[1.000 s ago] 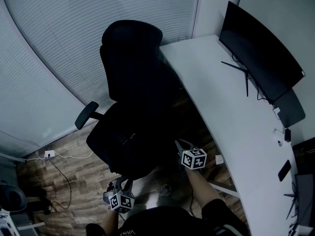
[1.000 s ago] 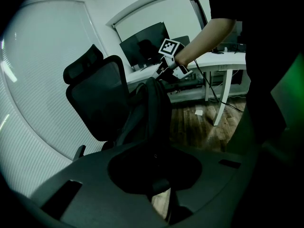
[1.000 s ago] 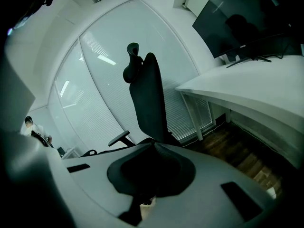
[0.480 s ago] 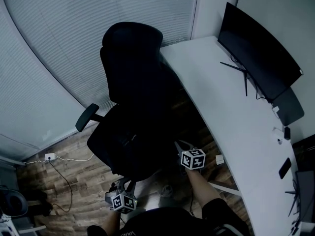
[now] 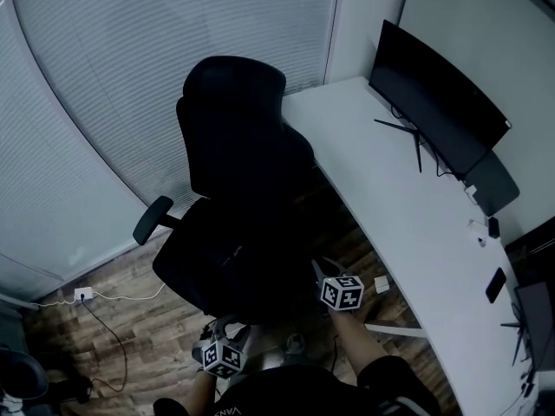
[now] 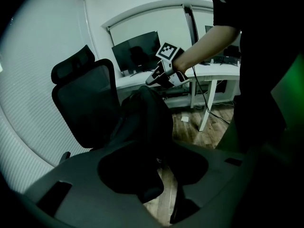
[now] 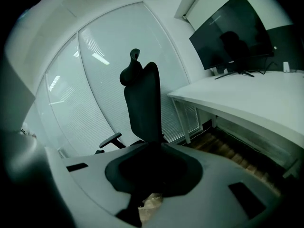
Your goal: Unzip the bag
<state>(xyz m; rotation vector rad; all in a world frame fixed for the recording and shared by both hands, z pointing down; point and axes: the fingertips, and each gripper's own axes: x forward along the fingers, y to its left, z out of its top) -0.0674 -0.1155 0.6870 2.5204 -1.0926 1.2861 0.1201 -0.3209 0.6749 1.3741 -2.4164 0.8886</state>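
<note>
A black bag (image 6: 142,122) stands on the seat of a black office chair (image 5: 234,128); in the head view it is lost in the chair's darkness. My right gripper (image 6: 151,80) is at the bag's peak, shut on the fabric there. In its own view the right gripper (image 7: 152,184) shows only dark between the jaws. My left gripper (image 5: 227,328) hangs low in front of the seat. Its jaws are opening, and in its own view the left gripper (image 6: 159,175) faces the bag's lower part without its pads pressing on anything.
A white curved desk (image 5: 408,224) runs along the right with a dark monitor (image 5: 438,111) and a phone (image 5: 494,284) on it. The chair's armrest (image 5: 152,219) sticks out left. A cable and socket (image 5: 84,295) lie on the wooden floor. Blinds cover the window behind.
The head view has tilted a little, so the desk and monitor sit higher. The left gripper has edged slightly right and lower. The right gripper keeps its place at the chair's front.
</note>
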